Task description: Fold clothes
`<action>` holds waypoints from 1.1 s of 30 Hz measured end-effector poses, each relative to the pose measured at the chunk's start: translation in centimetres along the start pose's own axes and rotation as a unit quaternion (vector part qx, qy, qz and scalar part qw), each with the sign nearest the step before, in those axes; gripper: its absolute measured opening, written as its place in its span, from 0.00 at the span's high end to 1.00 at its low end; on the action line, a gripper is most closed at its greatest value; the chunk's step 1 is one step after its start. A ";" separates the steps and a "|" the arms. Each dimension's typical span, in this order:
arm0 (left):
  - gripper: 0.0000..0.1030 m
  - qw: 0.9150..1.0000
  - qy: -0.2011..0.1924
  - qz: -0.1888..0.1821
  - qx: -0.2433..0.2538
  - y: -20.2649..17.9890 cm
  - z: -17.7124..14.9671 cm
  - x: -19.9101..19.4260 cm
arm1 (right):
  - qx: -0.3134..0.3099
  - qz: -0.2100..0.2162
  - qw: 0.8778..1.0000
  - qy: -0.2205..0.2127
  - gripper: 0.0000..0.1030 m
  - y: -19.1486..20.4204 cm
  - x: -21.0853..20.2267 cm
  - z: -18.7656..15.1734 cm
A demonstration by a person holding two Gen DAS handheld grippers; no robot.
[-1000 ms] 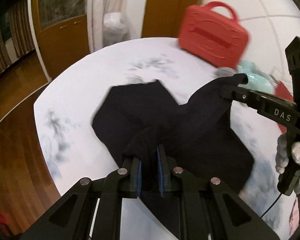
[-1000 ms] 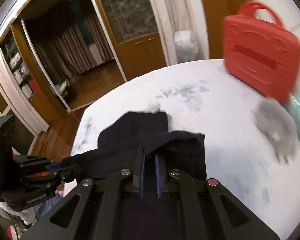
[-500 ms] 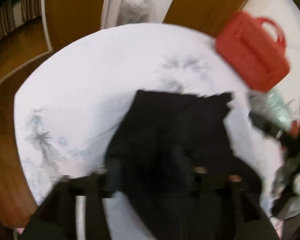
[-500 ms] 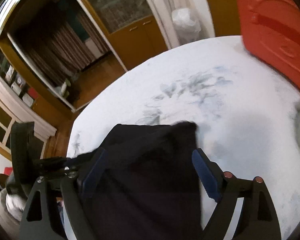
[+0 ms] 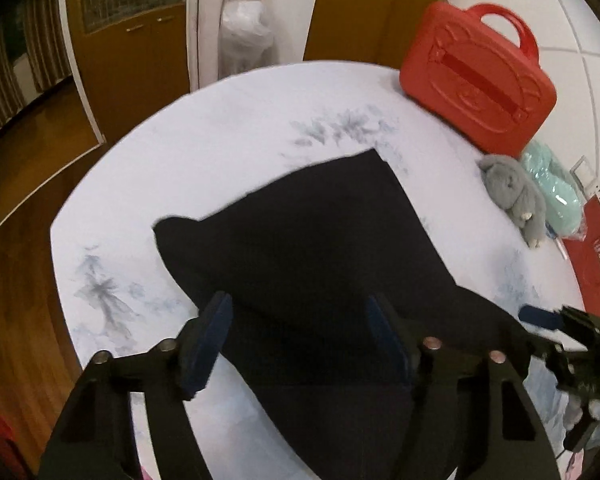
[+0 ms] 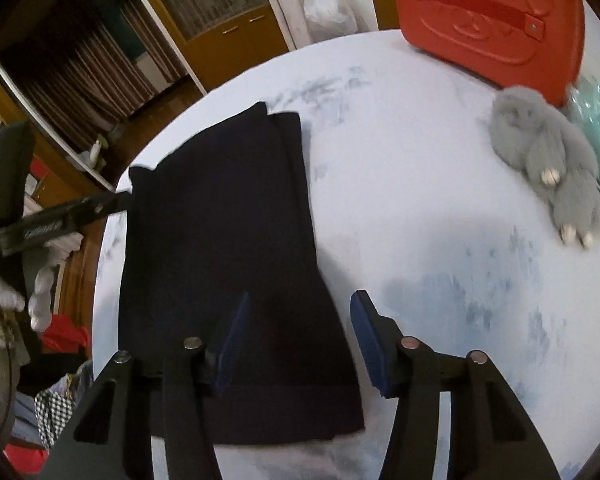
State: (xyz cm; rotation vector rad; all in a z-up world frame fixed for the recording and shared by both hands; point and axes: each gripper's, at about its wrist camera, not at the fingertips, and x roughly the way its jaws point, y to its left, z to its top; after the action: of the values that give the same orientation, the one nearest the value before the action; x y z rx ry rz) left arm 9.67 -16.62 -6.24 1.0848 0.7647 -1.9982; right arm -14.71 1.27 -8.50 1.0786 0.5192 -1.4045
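Observation:
A black garment (image 5: 320, 240) lies folded and flat on the round white table (image 5: 220, 120). My left gripper (image 5: 300, 320) hovers over its near end, jaws apart and closing. The cloth sits under and between the blue pads (image 5: 216, 332), and they do not press on it. In the right wrist view the garment (image 6: 220, 220) runs away from me. My right gripper (image 6: 300, 320) straddles its right edge, jaws apart and closing, with no grip. The left gripper (image 6: 100, 206) reaches the garment's far left corner there, held by a gloved hand (image 6: 4, 292).
A red carry case (image 5: 476, 80) stands at the table's far right edge. In front of it lie a grey plush toy (image 6: 548, 160) and a mint packet (image 5: 556, 192). A flat red item (image 5: 596, 248) lies at the right. Wooden floor and cabinets surround the table, and loose clothes (image 6: 60, 400) sit beside it.
Both grippers were shut on the lifted black garment a second ago. They have opened and let it go, and it now lies flat and folded. Both hands have come lower.

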 end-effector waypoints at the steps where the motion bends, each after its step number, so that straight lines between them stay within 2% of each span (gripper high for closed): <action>1: 0.35 1.000 0.005 0.001 0.001 -0.2 -0.1 0.3 | 0.001 -0.004 1.000 0.000 0.49 -0.2 -0.3 -0.4; 5: 0.35 1.000 0.010 0.006 0.020 -1.7 -2.9 -0.4 | 0.008 -0.015 1.000 0.001 0.49 -1.7 -1.2 -1.8; 10: 0.33 1.000 0.019 -0.003 -0.002 -4.2 -9.0 -1.2 | -0.007 -0.009 1.000 0.004 0.48 -2.3 -1.7 -4.1; 11: 0.30 1.000 0.022 -0.004 -0.006 -4.8 -10.4 -1.4 | -0.013 -0.004 1.000 0.003 0.41 -2.2 -1.6 -4.5; 12: 0.24 1.000 0.026 -0.005 -0.009 -5.3 -11.9 -1.6 | -0.025 0.002 1.000 0.000 0.26 -2.0 -1.6 -4.9; 13: 0.24 1.000 0.030 -0.001 -0.005 -6.0 -13.2 -1.7 | -0.035 0.006 0.999 -0.004 0.22 -1.9 -1.6 -5.1; 16: 0.24 0.999 0.030 0.015 0.001 -7.3 -16.1 -2.0 | -0.058 0.018 0.998 -0.014 0.20 -1.7 -1.4 -5.8; 19: 0.24 0.999 0.028 0.020 -0.014 -8.0 -18.2 -1.8 | -0.071 0.029 0.997 -0.025 0.20 -1.7 -0.9 -6.2; 25: 0.24 0.996 -0.001 0.078 -0.033 -9.8 -19.8 -1.6 | -0.090 0.046 0.994 -0.032 0.20 -1.8 0.5 -6.9; 29: 0.23 0.994 -0.015 0.096 -0.056 -10.4 -19.9 -1.6 | -0.097 0.040 0.994 -0.043 0.43 -1.8 0.9 -6.5; 31: 0.26 0.994 -0.018 0.096 -0.056 -10.4 -20.2 -1.9 | -0.109 0.030 0.993 -0.042 0.48 -1.7 0.9 -6.5; 32: 0.33 0.994 -0.020 0.093 -0.052 -10.6 -20.3 -2.0 | -0.113 0.033 0.992 -0.041 0.52 -1.5 0.9 -6.6; 33: 0.45 0.995 -0.023 0.090 -0.045 -10.8 -20.4 -2.3 | -0.117 0.038 0.992 -0.040 0.65 -1.4 0.8 -6.6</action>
State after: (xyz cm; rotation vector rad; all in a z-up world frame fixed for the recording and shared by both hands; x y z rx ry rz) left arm 10.68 5.82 -12.15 1.0153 0.7020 -1.8131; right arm -13.92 6.62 -12.69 0.8418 0.5635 -1.2795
